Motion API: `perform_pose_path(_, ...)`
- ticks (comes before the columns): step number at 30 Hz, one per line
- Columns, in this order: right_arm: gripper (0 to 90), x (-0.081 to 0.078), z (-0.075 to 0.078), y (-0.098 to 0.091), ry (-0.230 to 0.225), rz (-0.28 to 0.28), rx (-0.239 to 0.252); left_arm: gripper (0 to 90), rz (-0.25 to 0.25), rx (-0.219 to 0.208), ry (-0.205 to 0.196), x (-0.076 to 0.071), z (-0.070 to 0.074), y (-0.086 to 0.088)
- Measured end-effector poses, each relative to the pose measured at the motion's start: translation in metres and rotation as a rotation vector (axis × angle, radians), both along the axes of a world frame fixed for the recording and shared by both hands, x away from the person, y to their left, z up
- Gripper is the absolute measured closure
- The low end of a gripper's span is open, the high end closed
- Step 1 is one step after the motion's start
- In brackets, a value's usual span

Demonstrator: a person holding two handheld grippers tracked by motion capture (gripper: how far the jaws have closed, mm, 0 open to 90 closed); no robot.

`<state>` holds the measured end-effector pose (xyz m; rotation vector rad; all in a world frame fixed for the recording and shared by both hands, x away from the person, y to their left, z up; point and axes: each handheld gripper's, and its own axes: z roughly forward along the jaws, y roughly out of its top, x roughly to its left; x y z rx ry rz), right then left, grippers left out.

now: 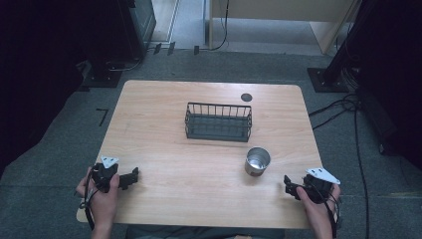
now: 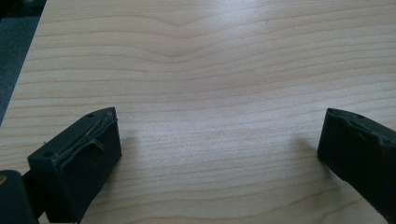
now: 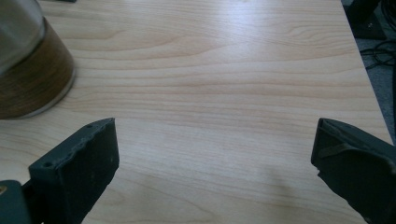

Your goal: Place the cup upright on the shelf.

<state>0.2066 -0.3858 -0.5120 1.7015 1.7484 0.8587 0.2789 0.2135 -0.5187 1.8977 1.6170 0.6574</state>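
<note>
Both jaws gaping, holding nothing — the left hand-held gripper (image 1: 133, 177) is resting near-left on the desk (image 1: 164, 149), the right hand-held gripper (image 1: 288, 183) near-right, just beside the cup (image 1: 257, 161).

Metal cup (image 3: 28, 60) in right gripper view: cut off by top & left edges, rim out of frame, upper wall blurred. Right gripper (image 3: 215, 154): both jaws clipped at bottom edge; same for left gripper (image 2: 219, 149) in its own view. High view: forearms cut at bottom edge; jaw gap too small to judge there; basket (image 1: 219, 133) interior too dim to tell.
</note>
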Motion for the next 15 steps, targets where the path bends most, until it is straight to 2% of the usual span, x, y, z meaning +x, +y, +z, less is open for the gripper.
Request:
perform_pose_path(11,0.4,0.001,0.003,0.011,-0.009,0.036,0.002,0.0,0.0,0.0,0.0,0.0,0.0,0.0)
perform_pose_path(15,0.4,0.003,0.005,0.016,-0.014,0.055,0.018,0.0,0.0,0.0,0.0,0.0,0.0,0.0)
